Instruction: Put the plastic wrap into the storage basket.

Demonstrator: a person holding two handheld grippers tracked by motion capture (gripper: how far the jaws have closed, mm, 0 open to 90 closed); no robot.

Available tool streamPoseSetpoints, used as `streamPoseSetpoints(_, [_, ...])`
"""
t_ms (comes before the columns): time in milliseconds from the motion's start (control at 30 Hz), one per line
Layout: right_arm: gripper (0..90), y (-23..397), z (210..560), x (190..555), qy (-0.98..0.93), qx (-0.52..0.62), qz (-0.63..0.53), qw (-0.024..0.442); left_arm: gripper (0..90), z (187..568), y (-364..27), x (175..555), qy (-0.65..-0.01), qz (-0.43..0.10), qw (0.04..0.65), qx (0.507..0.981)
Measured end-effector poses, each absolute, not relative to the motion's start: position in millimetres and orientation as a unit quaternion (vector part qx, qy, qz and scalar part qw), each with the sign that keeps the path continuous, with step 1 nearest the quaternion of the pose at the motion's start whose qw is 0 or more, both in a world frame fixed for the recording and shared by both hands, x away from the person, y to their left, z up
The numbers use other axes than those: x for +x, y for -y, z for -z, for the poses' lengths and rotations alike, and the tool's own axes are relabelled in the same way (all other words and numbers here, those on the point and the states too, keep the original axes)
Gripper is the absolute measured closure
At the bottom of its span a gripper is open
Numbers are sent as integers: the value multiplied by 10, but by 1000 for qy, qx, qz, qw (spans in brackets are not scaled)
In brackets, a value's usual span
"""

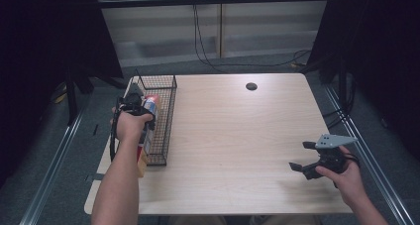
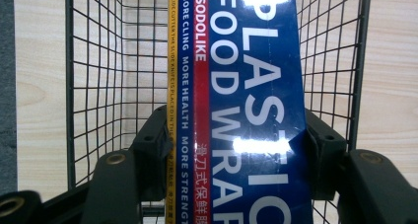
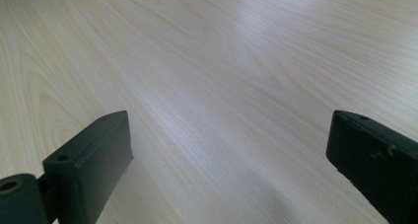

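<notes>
The blue box [image 2: 251, 105] lying in the wire basket [image 2: 93, 86] carries big white letters — "PLASTIC FOOD WRA", cut off at the edge. Its red stripe reads "SODOLIKE", then Chinese characters. Beside the red stripe — "MORE CLING MORE HEALTH MORE STRENG". The yellow edge's print is too small to read.

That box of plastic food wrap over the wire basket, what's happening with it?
A person is working at a wooden table with a gripper in each hand. The left gripper has its jaws shut on the long blue box of plastic food wrap, holding it inside the black wire basket near the table's left edge. The right gripper hangs over bare tabletop on the right, jaws open and holding nothing.
</notes>
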State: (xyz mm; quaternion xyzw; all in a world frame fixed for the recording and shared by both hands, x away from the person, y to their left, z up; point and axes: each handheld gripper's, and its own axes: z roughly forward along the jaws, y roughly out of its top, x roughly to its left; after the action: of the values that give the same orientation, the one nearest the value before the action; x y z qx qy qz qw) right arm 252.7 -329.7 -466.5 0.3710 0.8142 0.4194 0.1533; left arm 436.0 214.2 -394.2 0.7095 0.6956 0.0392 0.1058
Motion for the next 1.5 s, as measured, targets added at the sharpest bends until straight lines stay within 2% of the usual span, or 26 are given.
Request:
streamPoseSetpoints(967, [32, 3279, 4670, 2529, -817, 367, -417, 154, 404, 3997, -2156, 4359, -696, -41, 103, 710])
streamPoseSetpoints(1233, [32, 3279, 4669, 2528, -818, 367, -417, 152, 369, 3969, -2166, 4355, -693, -44, 115, 711])
streamPoseSetpoints(1500, [31, 3273, 4668, 2528, -817, 367, -419, 151, 230, 3908, -2201, 4354, -690, -37, 129, 711])
